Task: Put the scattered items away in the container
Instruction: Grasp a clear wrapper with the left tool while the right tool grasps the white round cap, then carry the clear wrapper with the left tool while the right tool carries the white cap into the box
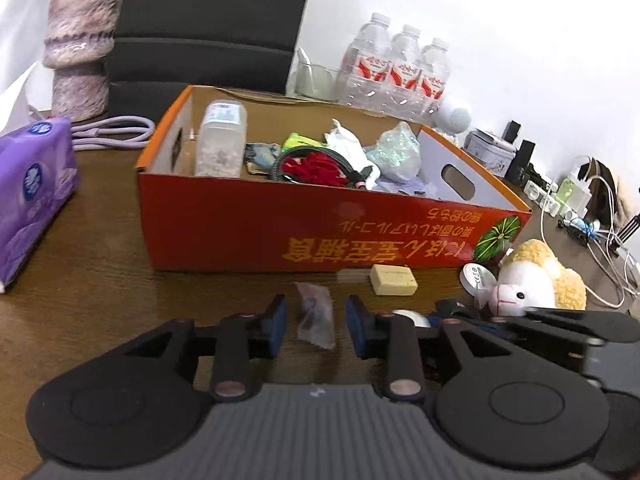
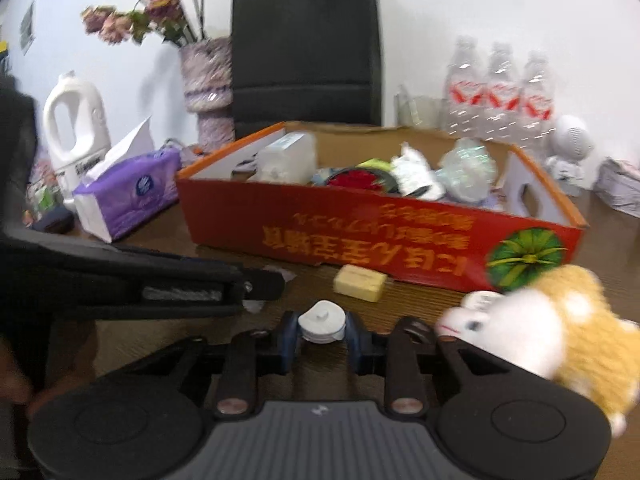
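On the brown wooden counter (image 1: 100, 280), the left tool (image 1: 316, 322) stands open around a small clear plastic packet (image 1: 316, 316), while the right tool (image 2: 322, 338) pinches a small white round plastic piece (image 2: 322, 322) before the orange-red cardboard box (image 2: 360, 236).

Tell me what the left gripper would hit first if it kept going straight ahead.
Probably the small clear plastic packet lying between the open left gripper fingers; beyond it, the red cardboard box.
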`<state>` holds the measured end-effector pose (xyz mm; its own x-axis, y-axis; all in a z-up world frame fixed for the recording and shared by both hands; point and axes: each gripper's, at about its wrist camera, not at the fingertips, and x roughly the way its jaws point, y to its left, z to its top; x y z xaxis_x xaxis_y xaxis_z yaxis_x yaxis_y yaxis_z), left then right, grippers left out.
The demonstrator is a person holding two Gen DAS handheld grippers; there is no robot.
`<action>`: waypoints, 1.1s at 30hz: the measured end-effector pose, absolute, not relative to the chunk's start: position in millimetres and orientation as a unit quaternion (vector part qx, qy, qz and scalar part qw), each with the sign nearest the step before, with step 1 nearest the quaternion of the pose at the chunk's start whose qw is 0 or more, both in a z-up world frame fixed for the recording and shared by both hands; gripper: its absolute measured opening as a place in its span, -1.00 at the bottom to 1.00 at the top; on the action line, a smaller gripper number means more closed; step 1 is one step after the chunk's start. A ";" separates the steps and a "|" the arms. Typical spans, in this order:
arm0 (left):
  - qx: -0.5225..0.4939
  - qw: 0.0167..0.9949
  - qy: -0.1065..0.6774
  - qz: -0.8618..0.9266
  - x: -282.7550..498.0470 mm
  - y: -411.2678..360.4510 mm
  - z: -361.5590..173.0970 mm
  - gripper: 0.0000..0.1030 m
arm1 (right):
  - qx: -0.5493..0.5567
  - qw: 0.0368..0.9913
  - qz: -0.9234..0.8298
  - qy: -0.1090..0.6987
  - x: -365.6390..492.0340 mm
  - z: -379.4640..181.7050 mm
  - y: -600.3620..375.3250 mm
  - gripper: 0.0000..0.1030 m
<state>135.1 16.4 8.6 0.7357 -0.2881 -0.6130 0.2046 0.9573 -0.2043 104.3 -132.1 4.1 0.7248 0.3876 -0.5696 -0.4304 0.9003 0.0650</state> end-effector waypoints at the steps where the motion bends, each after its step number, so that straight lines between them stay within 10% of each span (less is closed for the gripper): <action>1: -0.056 0.928 0.343 -0.133 135.5 12.5 7.5 -0.57 | -0.031 0.931 0.217 0.294 98.3 7.8 -136.8 -0.52; 9: -0.037 0.937 0.327 -0.119 107.7 5.9 12.3 -0.87 | -0.024 0.944 0.209 0.253 45.9 34.3 -160.5 -0.52; 33: -0.076 0.974 0.192 -0.094 -90.0 3.7 87.7 -0.87 | 0.016 0.966 0.187 0.176 -63.6 65.5 -213.7 -0.51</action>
<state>-90.0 3.7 87.7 0.9084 -0.2134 -0.3597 0.1546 0.9705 -0.1853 -63.6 -213.7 65.5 0.8684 0.3667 -0.3337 -0.3557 0.9297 0.0959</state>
